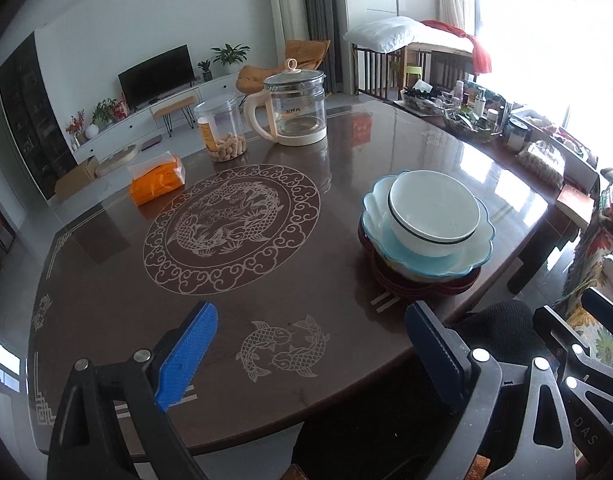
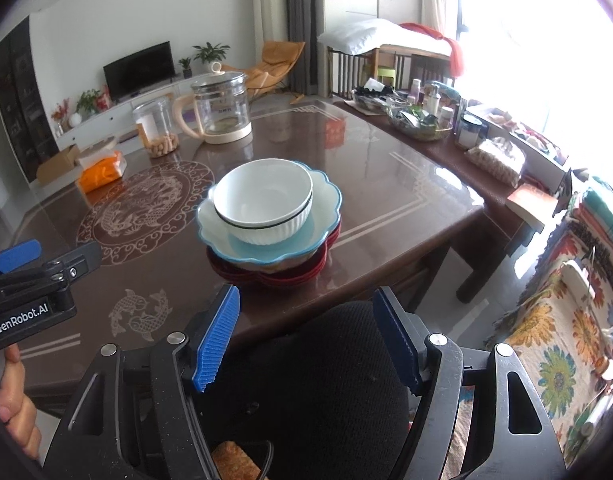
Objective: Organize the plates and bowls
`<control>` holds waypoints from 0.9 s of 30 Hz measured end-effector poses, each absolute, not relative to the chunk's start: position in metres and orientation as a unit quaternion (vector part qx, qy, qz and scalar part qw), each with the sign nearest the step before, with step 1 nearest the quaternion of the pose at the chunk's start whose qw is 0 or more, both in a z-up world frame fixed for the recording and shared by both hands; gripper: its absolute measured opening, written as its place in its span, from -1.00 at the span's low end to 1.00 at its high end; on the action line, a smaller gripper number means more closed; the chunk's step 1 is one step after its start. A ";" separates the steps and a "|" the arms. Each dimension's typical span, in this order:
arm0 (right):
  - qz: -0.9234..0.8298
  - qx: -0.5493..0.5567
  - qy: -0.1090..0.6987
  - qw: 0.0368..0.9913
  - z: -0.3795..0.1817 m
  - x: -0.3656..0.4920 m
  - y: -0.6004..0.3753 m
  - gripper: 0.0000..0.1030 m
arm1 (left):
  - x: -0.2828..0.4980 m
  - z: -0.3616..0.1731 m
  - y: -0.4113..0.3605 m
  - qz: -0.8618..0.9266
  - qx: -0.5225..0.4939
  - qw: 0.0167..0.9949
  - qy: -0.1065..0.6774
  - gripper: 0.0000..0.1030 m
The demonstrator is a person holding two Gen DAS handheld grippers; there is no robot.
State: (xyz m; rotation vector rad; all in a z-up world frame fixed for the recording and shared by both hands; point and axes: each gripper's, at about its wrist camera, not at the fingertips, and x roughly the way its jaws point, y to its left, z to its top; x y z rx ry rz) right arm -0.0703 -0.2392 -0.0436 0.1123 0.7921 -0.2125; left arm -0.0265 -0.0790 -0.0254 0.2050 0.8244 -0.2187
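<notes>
On the table (image 2: 386,184), near its edge, 1 white bowl (image 2: 264,200) sits nested in a blue-rimmed bowl (image 2: 326,200) atop red plates (image 2: 266,276); stacking appears complete. Left gripper (image 1: 310,356) and right gripper (image 2: 306,338) both gape wide, empty.

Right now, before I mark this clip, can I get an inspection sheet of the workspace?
Surface: glossy brown table with fish and dragon motifs.
Job's things: white bowl sits in a blue-rimmed scalloped bowl, stacked on red plates near the table's front edge.
Clutter: glass kettle, plastic jar with snacks, orange tissue pack, baskets of bottles on the far side.
Grippers: left gripper and right gripper both open, empty, short of the stack.
Cables: nothing seen.
Surroundings: TV, plants, orange lounge chair, floral cloth to the right.
</notes>
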 end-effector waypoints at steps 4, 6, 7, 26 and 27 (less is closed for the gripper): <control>-0.116 0.048 0.385 0.914 -0.039 -0.078 -0.228 0.42 | -0.029 -0.022 -0.077 -0.127 0.098 0.901 0.403 0.84; -0.122 0.047 0.384 0.914 -0.037 -0.082 -0.223 0.42 | -0.029 -0.021 -0.077 -0.134 0.104 0.899 0.404 0.84; -0.126 0.045 0.384 0.914 -0.036 -0.084 -0.222 0.42 | -0.029 -0.021 -0.078 -0.138 0.107 0.898 0.405 0.84; -0.125 0.018 0.379 0.917 -0.021 -0.091 -0.208 0.42 | -0.035 -0.023 -0.083 -0.141 0.084 0.892 0.421 0.84; -0.127 0.019 0.379 0.916 -0.020 -0.091 -0.209 0.42 | -0.036 -0.023 -0.083 -0.140 0.085 0.892 0.420 0.84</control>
